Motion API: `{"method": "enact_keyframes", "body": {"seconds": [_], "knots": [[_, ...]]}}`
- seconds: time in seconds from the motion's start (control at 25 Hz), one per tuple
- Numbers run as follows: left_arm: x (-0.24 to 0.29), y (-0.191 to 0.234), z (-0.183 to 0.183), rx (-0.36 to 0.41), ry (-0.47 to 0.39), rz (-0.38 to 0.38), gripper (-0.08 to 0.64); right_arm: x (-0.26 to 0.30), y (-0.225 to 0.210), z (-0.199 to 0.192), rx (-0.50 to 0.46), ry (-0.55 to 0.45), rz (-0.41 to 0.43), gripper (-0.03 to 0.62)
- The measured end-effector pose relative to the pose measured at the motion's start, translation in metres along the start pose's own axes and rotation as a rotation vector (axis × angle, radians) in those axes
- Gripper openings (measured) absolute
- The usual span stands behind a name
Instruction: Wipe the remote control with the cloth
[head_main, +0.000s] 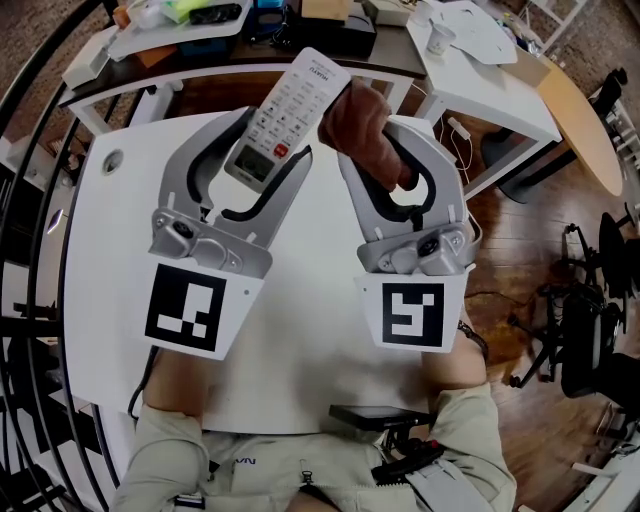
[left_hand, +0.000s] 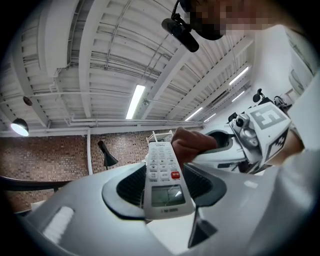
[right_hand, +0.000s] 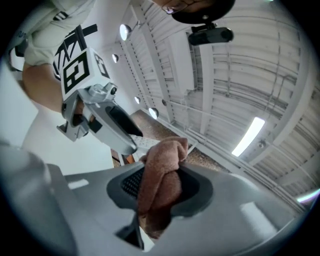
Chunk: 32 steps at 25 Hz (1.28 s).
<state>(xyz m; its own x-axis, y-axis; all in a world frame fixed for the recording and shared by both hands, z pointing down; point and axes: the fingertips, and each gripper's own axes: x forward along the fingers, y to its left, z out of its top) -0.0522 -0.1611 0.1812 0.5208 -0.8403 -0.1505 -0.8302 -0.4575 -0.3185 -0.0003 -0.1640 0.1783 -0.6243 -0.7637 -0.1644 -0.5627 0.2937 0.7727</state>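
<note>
The remote (head_main: 285, 110) is clamped by the left gripper (head_main: 275, 135). The cloth (head_main: 365, 130), pinched by the right gripper (head_main: 375, 142), is held against its three-o'clock edge, above the bare table (head_main: 300, 340).

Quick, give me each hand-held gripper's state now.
Left hand-held gripper: closed on the remote control.
Right hand-held gripper: closed on the cloth.

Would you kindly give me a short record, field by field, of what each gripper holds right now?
Left gripper: shut on the remote control, gripped near its display end
Right gripper: shut on the cloth, brown, bunched between the jaws
Contact: cloth lies against the remote control's far end, on its right edge
Position: both held up over the white table
</note>
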Motion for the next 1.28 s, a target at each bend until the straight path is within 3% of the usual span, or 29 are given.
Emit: {"method": "enact_keyframes", "body": {"seconds": [0.2,0.36,0.56,1.0,1.28], "knots": [[0.003,-0.008,-0.009,0.14,0.06,-0.011,0.245,-0.007,-0.033,-0.01,0.07,0.027,-0.118,0.115],[0.008,-0.023,-0.017,0.255,0.102,-0.019,0.245,-0.008,-0.039,-0.014,0.082,0.043,-0.142,0.115],[0.013,-0.033,-0.02,0.324,0.108,-0.019,0.245,-0.005,-0.024,-0.016,0.041,0.067,-0.074,0.115],[0.014,-0.025,-0.033,0.337,0.138,0.02,0.245,0.005,0.03,-0.003,-0.076,0.056,0.123,0.115],[0.016,-0.024,-0.043,0.358,0.158,0.029,0.245,0.004,0.046,-0.001,-0.15,0.049,0.189,0.115]]}}
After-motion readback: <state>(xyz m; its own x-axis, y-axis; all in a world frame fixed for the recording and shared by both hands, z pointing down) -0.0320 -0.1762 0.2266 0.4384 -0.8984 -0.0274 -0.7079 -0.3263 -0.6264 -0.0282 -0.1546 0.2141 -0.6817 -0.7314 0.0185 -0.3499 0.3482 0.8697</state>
